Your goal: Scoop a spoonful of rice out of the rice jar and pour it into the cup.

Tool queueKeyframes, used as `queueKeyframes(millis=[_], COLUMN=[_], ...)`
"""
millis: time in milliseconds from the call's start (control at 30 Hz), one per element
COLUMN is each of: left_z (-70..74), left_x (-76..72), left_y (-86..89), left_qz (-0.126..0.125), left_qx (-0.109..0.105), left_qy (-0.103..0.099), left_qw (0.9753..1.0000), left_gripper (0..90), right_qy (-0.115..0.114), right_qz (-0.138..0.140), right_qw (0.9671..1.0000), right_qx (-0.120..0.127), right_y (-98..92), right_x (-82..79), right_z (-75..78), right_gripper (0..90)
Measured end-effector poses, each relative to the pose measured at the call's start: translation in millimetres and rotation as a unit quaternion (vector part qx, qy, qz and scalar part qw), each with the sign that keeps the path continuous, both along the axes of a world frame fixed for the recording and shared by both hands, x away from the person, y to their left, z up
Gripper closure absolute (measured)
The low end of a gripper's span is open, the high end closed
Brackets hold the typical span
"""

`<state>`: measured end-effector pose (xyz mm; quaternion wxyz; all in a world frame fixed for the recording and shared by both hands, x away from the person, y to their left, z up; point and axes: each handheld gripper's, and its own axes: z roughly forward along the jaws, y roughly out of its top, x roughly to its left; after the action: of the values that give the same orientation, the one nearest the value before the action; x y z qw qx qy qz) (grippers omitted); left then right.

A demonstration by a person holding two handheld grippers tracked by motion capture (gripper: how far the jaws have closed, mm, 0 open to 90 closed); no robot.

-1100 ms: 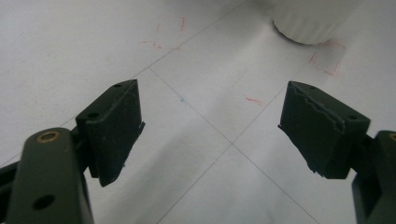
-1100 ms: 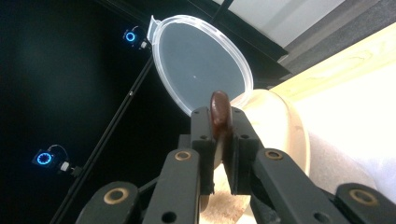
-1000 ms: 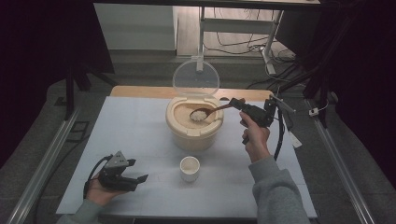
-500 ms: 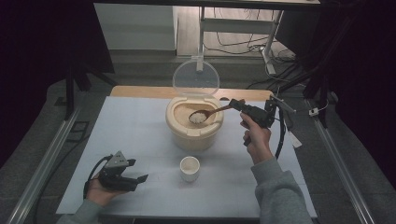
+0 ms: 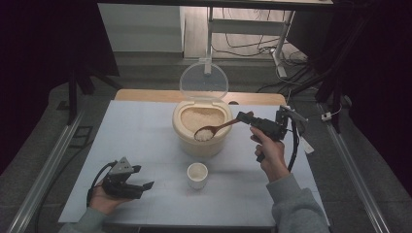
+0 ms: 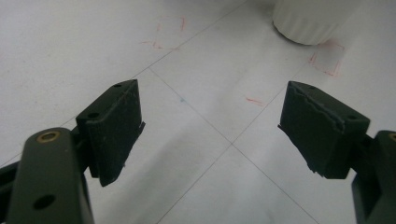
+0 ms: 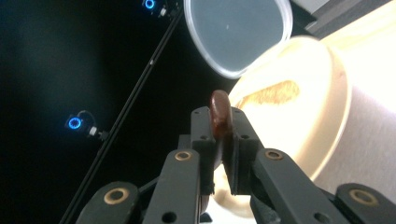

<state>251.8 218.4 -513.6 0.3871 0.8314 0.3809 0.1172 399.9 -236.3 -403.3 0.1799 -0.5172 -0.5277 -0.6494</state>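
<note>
1. At the right of the table (image 5: 145, 145), the right gripper (image 5: 248, 119) has its jaws clamped on the handle of a wooden spoon (image 5: 216, 128); in the right gripper view the handle end (image 7: 219, 114) stands up between the two pressed pads.
2. The spoon's bowl carries a heap of rice (image 5: 203, 134) and hangs over the front rim of the cream rice bin (image 5: 201, 141) — its clear lid (image 5: 203, 80) stands open behind.
3. A small white cup (image 5: 197, 174) stands on the table just in front of the bin, apart from it.
4. Near the front left corner, the left gripper (image 5: 145, 185) rests low on the table in the person's hand, jaws spread wide with nothing between them — the cup's base (image 6: 310, 21) shows beyond it in the left gripper view.
</note>
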Motion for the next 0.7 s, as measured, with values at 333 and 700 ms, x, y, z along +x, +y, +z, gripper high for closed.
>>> queueKeyframes(millis=[333,700], left_z=[-0.9,-1.9], left_x=[0.7,1.1], left_y=[0.5,-0.2], left_qz=[0.002,0.002], left_qx=[0.002,0.004], left_qy=[0.002,0.004], left_qw=[1.0000,1.0000], left_gripper=[20.9,20.8], right_qy=[0.006,0.019], right_qz=[0.023,0.041], right_qw=[0.9996,0.9981], right_qx=[-0.013,-0.041], right_y=[-0.2,3.1], right_x=[-13.7,-24.0], right_z=[-13.2,-30.3], right_gripper=[83.1,83.1])
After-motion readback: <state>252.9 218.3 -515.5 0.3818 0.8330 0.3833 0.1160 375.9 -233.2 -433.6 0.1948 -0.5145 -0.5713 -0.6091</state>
